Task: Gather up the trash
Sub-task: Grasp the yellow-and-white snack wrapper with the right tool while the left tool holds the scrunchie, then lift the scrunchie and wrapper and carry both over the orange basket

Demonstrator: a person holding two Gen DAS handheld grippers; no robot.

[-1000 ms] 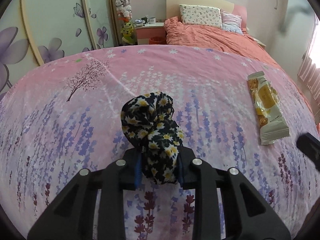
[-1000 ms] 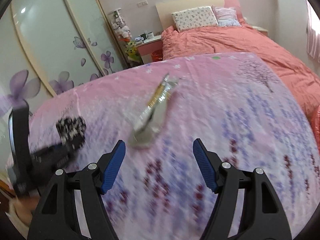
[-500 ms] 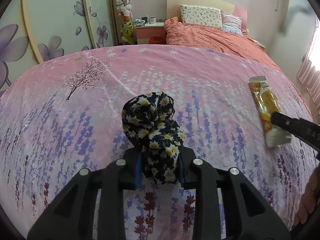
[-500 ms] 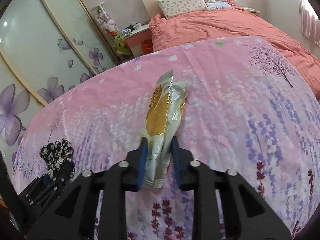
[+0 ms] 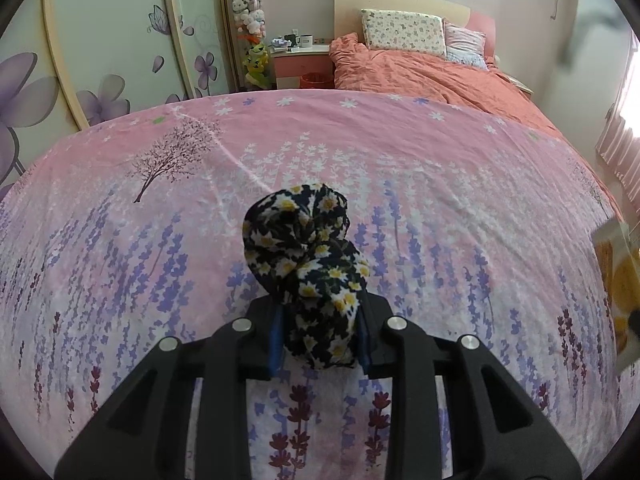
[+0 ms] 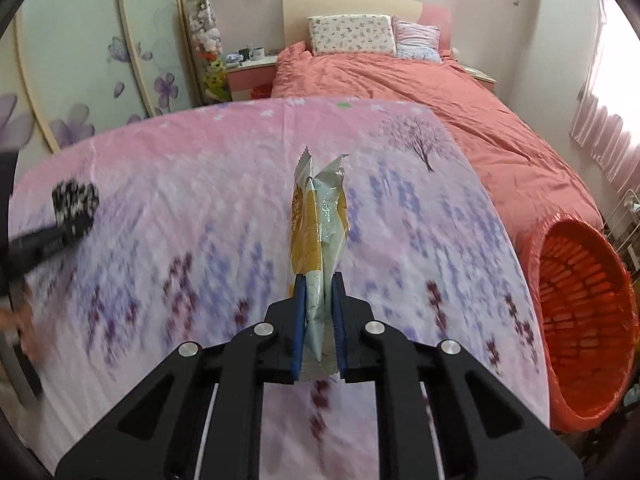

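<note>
Both grippers loaded, over pink floral sheet [image 6: 200, 200].

Right gripper [image 6: 319, 332] clamped on snack wrapper [image 6: 318, 224], which sticks forward, clear of the sheet; orange basket [image 6: 580, 312] at right. Left gripper [image 5: 319, 334] pinches a dark daisy-print cloth bundle [image 5: 308, 260], bulging forward past the fingers.

snack wrapper [image 6: 318, 236] now pinched in right gripper [image 6: 318, 332], lifted off pink floral sheet [image 6: 200, 208]
</note>
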